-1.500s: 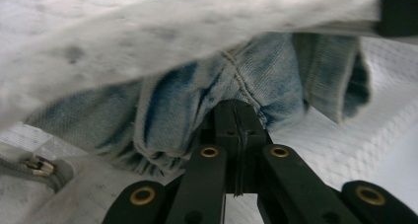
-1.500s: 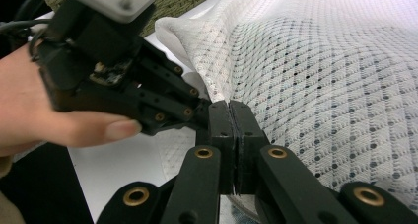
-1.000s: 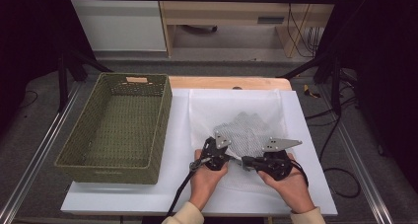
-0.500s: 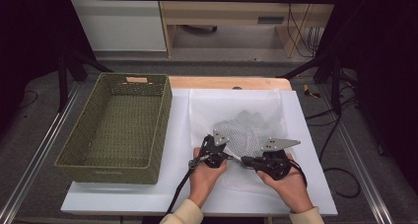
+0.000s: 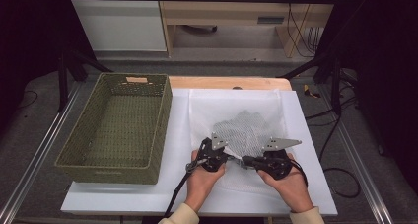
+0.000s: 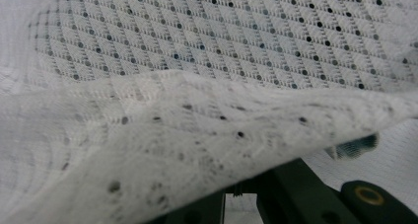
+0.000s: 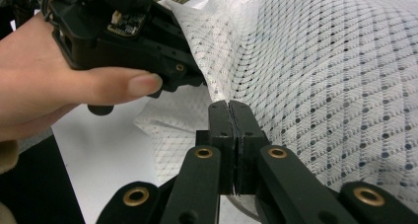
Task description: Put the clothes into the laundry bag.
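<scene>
A white mesh bag (image 5: 246, 130) with dark dots lies flat on the white board (image 5: 305, 184), a greyer patch at its middle. My left gripper (image 5: 230, 157) and right gripper (image 5: 243, 160) meet tip to tip at the bag's near edge, each in a hand. In the right gripper view my right gripper (image 7: 230, 108) is shut on a fold of the mesh (image 7: 345, 86), and the left gripper (image 7: 197, 80) pinches the same edge just beyond. In the left gripper view, lifted mesh (image 6: 222, 46) drapes over my left gripper (image 6: 241, 192) and hides its tips.
A deep green woven basket (image 5: 106, 172) stands to the left of the board, touching its edge. A wooden table edge (image 5: 226, 82) shows behind the board. Metal rails run along both sides, and cables lie on the floor at right.
My left gripper has tilted slightly at the mesh edge. The right gripper has kept still, and both stay shut on the fabric.
</scene>
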Available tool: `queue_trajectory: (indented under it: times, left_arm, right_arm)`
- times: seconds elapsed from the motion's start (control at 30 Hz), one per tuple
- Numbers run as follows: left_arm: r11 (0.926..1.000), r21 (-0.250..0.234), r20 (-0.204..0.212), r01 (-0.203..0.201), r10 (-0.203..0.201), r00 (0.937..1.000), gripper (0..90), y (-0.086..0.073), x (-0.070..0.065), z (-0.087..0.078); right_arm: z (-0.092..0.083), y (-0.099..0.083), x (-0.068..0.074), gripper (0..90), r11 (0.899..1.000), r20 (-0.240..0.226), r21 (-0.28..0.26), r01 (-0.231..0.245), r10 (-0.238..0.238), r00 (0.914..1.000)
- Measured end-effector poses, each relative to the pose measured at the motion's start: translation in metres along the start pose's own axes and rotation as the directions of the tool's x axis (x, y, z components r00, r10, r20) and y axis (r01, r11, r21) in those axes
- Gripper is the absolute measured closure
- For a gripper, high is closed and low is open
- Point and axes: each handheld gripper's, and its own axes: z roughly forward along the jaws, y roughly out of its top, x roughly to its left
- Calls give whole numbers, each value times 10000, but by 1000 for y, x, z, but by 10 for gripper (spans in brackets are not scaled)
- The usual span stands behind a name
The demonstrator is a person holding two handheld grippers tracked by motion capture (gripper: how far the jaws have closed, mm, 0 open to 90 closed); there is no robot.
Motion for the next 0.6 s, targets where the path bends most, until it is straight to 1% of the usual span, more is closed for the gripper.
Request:
queue_trajectory:
  times: [0.03,0.1,0.17,0.27,0.3,0.33,0.43,0.53,0.6]
  left_arm:
    - [9999,-71,60,-75,76,10000,900,0,-2,-1]
    - [9999,-162,154,-41,44,9999,900,0,-7,-2]
    - [9997,-264,250,-4,11,9997,900,0,-14,-5]
    - [9992,-387,422,-69,85,9991,900,1,-25,-9]
    - [9989,-451,490,-85,107,9987,900,1,-29,-11]
    - [9987,-508,563,-61,89,9984,900,2,-34,-12]
    - [9978,-655,745,30,19,9972,900,6,-47,-15]
    - [9962,-868,981,48,37,9952,900,11,-59,-15]
    - [9961,-875,1065,67,26,9943,900,14,-64,-13]
  right_arm:
    - [0,0,-1,895,10000,17,-26,18,-17,10000]
    - [-1,-1,-2,895,10000,79,-23,-82,82,9999]
    - [-1,-1,-3,895,9999,93,-17,-125,125,9999]
    - [-1,-2,-5,895,9999,162,-23,-156,156,9997]
    - [-1,-2,-6,896,9996,217,-17,-281,282,9994]
    - [-2,-3,-7,895,9997,265,-44,-246,247,9993]
    - [-3,-3,-9,895,9991,335,-4,-426,426,9985]
    - [-3,-4,-11,895,9989,350,-38,-460,461,9983]
    - [-3,-4,-11,895,9988,370,-79,-483,485,9981]
